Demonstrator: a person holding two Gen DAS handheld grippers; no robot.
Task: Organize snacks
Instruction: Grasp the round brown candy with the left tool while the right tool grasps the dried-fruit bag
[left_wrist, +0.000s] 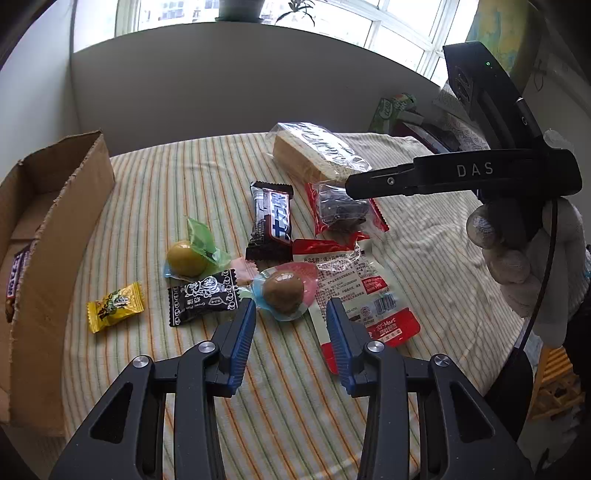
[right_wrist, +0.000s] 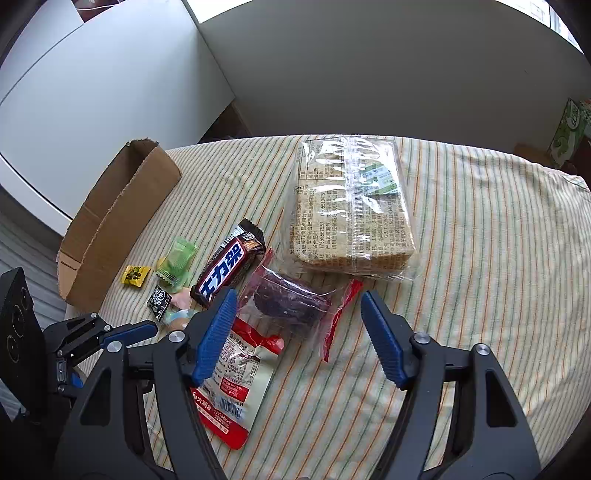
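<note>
Snacks lie on a striped cloth (left_wrist: 155, 192). My left gripper (left_wrist: 291, 308) is open, its blue tips either side of a brown ball candy (left_wrist: 282, 291) in a blue and pink wrapper, not touching it. My right gripper (right_wrist: 300, 295) is open just above a dark cake (right_wrist: 291, 301) in a clear red-edged wrapper, which lies between its pads without contact. Close by are a chocolate bar (left_wrist: 271, 221), a red and white pouch (right_wrist: 236, 373) and a large bread pack (right_wrist: 351, 206). The cardboard box (left_wrist: 74, 221) at the left holds another chocolate bar (left_wrist: 16, 273).
A yellow candy (left_wrist: 114, 306), a black candy (left_wrist: 203, 297) and a green-wrapped yellow ball (left_wrist: 188, 254) lie between the box and the chocolate bar. A gloved hand (left_wrist: 517, 258) holds the right tool. A green carton (left_wrist: 388, 110) stands behind the table.
</note>
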